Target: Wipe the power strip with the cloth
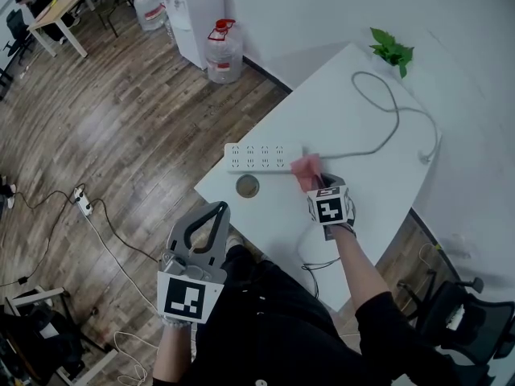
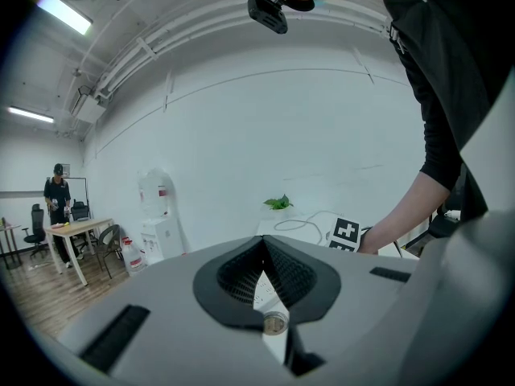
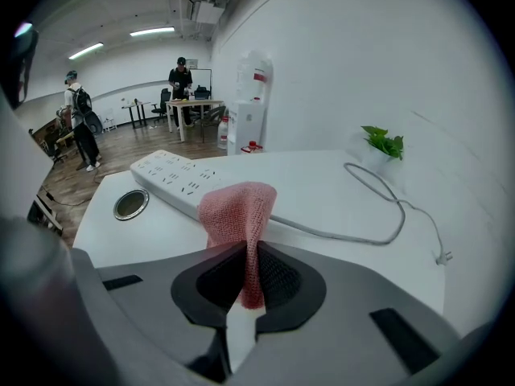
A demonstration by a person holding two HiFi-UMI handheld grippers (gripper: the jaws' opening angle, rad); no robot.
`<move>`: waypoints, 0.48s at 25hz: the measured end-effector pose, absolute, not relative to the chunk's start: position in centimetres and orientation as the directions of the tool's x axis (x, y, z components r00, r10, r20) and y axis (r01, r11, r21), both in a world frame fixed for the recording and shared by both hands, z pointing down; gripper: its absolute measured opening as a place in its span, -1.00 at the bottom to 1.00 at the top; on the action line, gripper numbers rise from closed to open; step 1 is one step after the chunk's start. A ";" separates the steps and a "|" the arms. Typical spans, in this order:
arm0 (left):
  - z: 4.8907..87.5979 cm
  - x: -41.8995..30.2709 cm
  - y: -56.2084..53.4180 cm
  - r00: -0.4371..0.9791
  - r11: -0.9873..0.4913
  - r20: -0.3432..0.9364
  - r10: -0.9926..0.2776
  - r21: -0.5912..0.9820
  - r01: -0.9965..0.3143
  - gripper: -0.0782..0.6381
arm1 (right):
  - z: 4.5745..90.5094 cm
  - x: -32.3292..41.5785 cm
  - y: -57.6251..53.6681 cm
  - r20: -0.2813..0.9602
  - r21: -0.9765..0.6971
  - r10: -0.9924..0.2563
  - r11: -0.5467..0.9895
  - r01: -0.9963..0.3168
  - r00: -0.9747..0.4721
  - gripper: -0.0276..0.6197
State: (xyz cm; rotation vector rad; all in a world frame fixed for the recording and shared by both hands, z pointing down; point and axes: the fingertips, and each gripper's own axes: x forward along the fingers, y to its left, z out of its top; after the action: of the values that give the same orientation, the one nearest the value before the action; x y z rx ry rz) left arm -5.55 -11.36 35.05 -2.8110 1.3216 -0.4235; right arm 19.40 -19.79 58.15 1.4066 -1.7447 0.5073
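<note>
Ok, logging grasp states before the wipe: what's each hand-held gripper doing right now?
Left hand-held gripper: closed, empty.
Right hand-held gripper: closed on the pink cloth.

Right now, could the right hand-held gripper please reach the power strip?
Likely yes: the right hand-held gripper, shut on the pink cloth, sits by the cable end of the power strip, nothing between.

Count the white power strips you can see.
2. One long white power strip lies on the white table near the pink cloth; a smaller one lies on the wooden floor, left. Others may be hidden.
</note>
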 end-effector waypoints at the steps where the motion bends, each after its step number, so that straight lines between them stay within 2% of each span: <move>1: 35.0 -5.5 -11.3 0.610 -0.646 0.237 -0.756 -0.121 -0.754 -0.74 | 57.8 19.4 -19.6 0.787 0.177 -0.616 0.295 -0.939 -0.046 -0.76; 12: 32.9 -4.1 -11.6 0.639 -0.665 0.187 -0.746 -0.163 -0.729 -0.74 | 49.1 17.2 -19.0 0.600 0.132 -0.779 0.317 -0.939 -0.179 -0.76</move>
State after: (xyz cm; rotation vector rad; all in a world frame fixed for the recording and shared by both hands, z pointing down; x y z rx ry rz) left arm -4.07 -11.56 32.90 -2.7781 1.2528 -0.3672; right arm 17.16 -18.99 49.15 1.5122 -2.0107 0.3590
